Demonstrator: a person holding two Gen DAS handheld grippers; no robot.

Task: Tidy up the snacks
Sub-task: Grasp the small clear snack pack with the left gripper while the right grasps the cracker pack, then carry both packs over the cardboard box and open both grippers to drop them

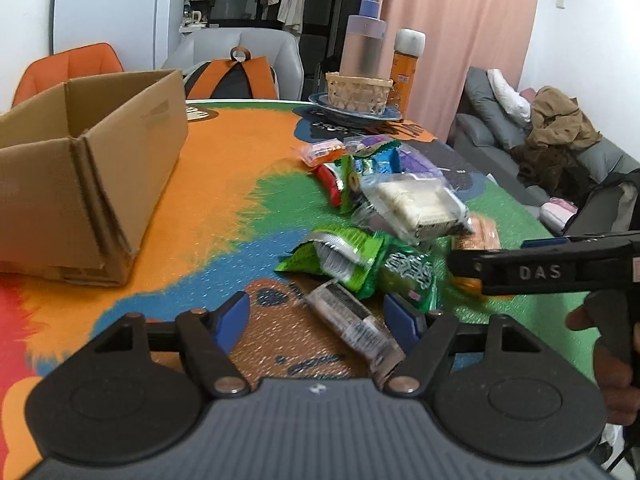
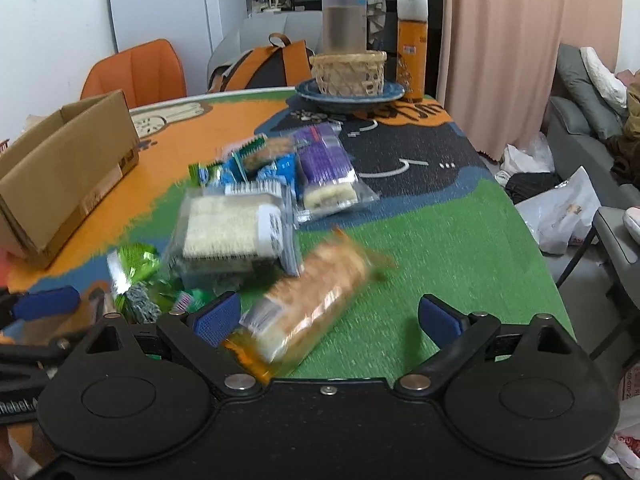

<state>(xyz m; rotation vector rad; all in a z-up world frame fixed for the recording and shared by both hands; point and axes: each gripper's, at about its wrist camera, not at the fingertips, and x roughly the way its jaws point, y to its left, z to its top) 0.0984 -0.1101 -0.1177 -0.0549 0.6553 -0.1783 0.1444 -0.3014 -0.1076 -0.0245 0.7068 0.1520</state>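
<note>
Both spread: left gripper (image 1: pixel 320 320) around the clear bar (image 1: pixel 352 320), right gripper (image 2: pixel 328 320) around the orange pack (image 2: pixel 312 296) — neither pinched. Snack pile (image 1: pixel 384 208) mid-table, box (image 1: pixel 80 176) well apart. Slippery wrappers — likely to squirt out, or snag neighbours.

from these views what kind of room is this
Most likely a home living and dining area: a table strewn with snack packets, a grey sofa piled with clothes, and orange dining chairs beside it.
</note>
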